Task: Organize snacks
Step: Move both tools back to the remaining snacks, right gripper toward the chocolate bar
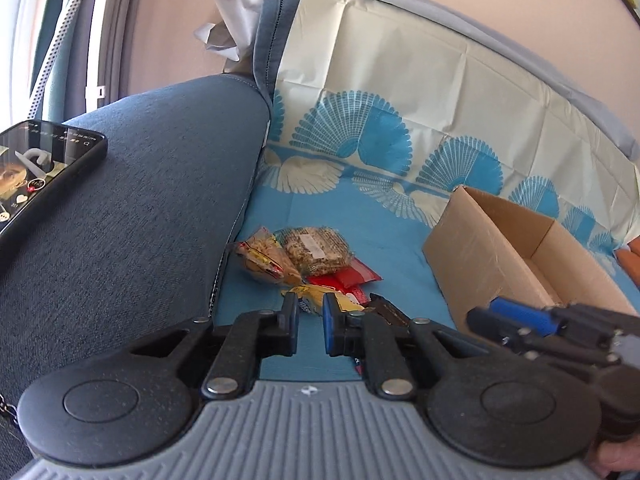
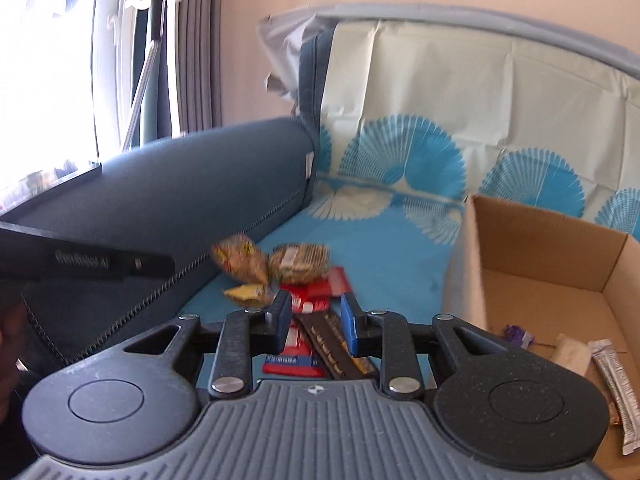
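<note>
A pile of snack packets lies on the blue sofa seat beside the armrest: a seeded bar [image 1: 316, 249] [image 2: 299, 261], a peanut bag [image 1: 262, 260] [image 2: 240, 259], red packets [image 1: 347, 278] [image 2: 320, 286], a yellow packet [image 1: 310, 294] [image 2: 246, 293] and a dark brown bar [image 2: 334, 344]. An open cardboard box [image 1: 480, 264] [image 2: 544, 264] stands to the right and holds a few wrapped bars [image 2: 614, 376]. My left gripper [image 1: 311, 326] is open and empty, just short of the yellow packet. My right gripper [image 2: 315, 322] is open and empty, above the red packets and the dark bar.
The blue sofa armrest [image 1: 152, 184] rises on the left with a phone [image 1: 36, 168] lying on it. A patterned blue and white sheet [image 1: 400, 120] covers the seat and backrest. The right gripper [image 1: 516, 320] shows in the left wrist view near the box.
</note>
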{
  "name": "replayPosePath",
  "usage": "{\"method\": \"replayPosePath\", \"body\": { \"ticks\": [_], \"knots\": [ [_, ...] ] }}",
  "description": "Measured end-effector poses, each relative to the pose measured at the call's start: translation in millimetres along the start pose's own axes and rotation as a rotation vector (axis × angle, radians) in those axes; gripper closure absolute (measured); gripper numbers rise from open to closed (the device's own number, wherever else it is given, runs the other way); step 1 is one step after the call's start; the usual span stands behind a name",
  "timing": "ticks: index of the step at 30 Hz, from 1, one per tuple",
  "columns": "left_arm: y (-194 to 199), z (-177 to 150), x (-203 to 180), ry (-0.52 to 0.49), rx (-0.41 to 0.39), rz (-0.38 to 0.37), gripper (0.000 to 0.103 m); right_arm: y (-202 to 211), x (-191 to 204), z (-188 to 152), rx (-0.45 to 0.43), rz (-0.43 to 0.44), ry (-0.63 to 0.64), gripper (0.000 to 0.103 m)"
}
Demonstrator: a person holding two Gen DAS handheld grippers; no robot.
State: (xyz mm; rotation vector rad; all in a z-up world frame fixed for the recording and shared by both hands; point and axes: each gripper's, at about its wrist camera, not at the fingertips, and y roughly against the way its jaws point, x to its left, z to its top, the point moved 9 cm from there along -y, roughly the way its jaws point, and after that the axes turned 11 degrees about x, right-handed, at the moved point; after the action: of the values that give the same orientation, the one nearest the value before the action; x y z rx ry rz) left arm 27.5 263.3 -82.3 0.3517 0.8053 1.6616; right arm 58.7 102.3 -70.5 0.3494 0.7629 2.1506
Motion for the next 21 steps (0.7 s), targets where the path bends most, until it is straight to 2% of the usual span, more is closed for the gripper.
{"method": "replayPosePath", "body": {
  "ticks": [6, 9, 10, 14, 15, 17, 18, 19, 21],
  "knots": [
    [-1.3, -0.6, -2.8, -0.021, 0.003, -0.005, 0.089, -29.8, 0.2, -10.0, 0.079, -0.038, 0.016, 0.072],
    [-4.3, -1.4, -1.6, -0.011, 0.013, -0.013, 0.089, -53.7, -1.0, -12.3, 0.131, -0.062, 0.017, 0.050],
    [-5.6, -1.8, -1.6, -0.012, 0.020, -0.015, 0.089, -62.6, -2.3, -13.7, 0.154, -0.068, 0.007, 0.039],
    [-10.7, -3.5, -1.2, -0.012, 0.049, -0.027, 0.089, -90.6, -6.3, -14.3, 0.195, -0.093, -0.011, 0.033],
    [-12.9, -3.9, -1.3, -0.009, 0.061, -0.038, 0.086, -95.7, -8.0, -14.1, 0.202, -0.099, -0.014, 0.031],
    [-22.8, -6.6, -2.6, 0.002, 0.119, -0.087, 0.065, -105.7, -13.4, -14.8, 0.225, -0.100, -0.036, 0.023],
    [-28.6, -8.2, -3.5, 0.013, 0.152, -0.123, 0.048, -110.5, -17.2, -16.3, 0.244, -0.095, -0.055, 0.022],
    [-33.0, -8.3, -3.7, 0.029, 0.170, -0.158, 0.044, -114.1, -19.0, -18.5, 0.264, -0.072, -0.073, 0.022],
    [-36.4, -5.2, -1.3, 0.071, 0.157, -0.190, 0.043, -119.7, -19.8, -25.5, 0.306, -0.032, -0.100, 0.022]
  ]
}}
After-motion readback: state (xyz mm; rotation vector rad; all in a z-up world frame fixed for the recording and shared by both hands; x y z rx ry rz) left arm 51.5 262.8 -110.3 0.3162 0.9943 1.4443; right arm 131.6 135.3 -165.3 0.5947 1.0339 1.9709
